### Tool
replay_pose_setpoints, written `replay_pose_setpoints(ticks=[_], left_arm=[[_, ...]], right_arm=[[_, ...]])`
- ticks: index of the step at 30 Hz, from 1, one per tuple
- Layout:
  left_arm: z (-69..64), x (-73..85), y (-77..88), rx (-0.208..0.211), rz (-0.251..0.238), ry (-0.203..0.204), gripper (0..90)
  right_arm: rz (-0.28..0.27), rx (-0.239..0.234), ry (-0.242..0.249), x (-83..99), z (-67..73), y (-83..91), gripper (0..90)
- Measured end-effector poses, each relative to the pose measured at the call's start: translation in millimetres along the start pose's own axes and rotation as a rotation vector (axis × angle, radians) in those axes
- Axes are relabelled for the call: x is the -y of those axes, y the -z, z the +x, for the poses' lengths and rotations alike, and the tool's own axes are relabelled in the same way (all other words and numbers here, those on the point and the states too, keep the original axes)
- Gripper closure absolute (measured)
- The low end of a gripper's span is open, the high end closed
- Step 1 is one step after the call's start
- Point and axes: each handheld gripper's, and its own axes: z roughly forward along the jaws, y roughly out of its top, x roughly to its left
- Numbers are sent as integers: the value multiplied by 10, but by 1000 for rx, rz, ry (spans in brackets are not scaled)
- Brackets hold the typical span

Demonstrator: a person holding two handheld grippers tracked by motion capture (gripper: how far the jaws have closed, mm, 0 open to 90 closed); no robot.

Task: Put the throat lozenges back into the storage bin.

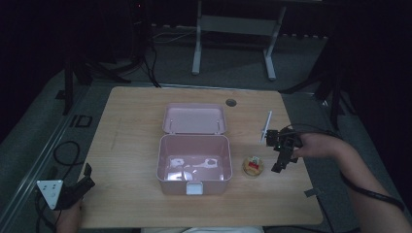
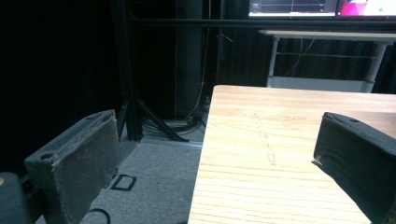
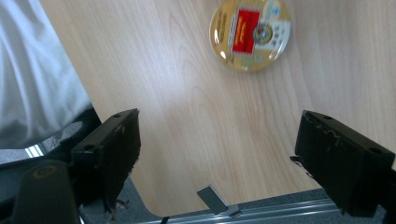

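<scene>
- Light wood table [image 1: 141, 111] with rounded corners, grey carpet floor [image 1: 228, 68] around it, room dark.
- Behind the table in the high view: legs of a white desk frame [image 1: 197, 53], black stands and loose cables at the left.
- Round cable hole [image 1: 231, 102] near the table's far edge.
- Pink box [image 1: 194, 162] at table centre, lid [image 1: 195, 118] swung open and lying back flat on the far side; inside looks glossy, contents unclear; white latch on the near wall.
- Small round tin [image 1: 253, 165] just right of the box, apart from it, flat on the wood.
- White pen-like stick [image 1: 266, 126] lies farther back on the right, near the right gripper.
- Left gripper [image 1: 83, 180] at the near-left table corner, held low in a hand, grey three-cornered plate on top; jaws spread, nothing between them.
- Right gripper [image 1: 282, 158] just right of the tin, tilted down toward the table; jaws spread wide, holding nothing.
- Left gripper view adds: table's left edge, a faint pencil line on the wood, black frame posts, lit monitors [image 2: 322, 7] at the top right.
- Right gripper view adds: tin [image 3: 250, 31] from above with yellow rim and red label, well ahead of the jaws; a grey tape tab [image 3: 212, 198] at the table's edge, a metal rail [image 3: 280, 210] below it, white cloth at the left.
</scene>
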Motion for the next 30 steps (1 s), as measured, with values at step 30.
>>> replay_pose_setpoints(ticks=[30], left_arm=[[6,0,0,9,-1,1,11]], right_arm=[[20,103,108,-584,-126,183,150]])
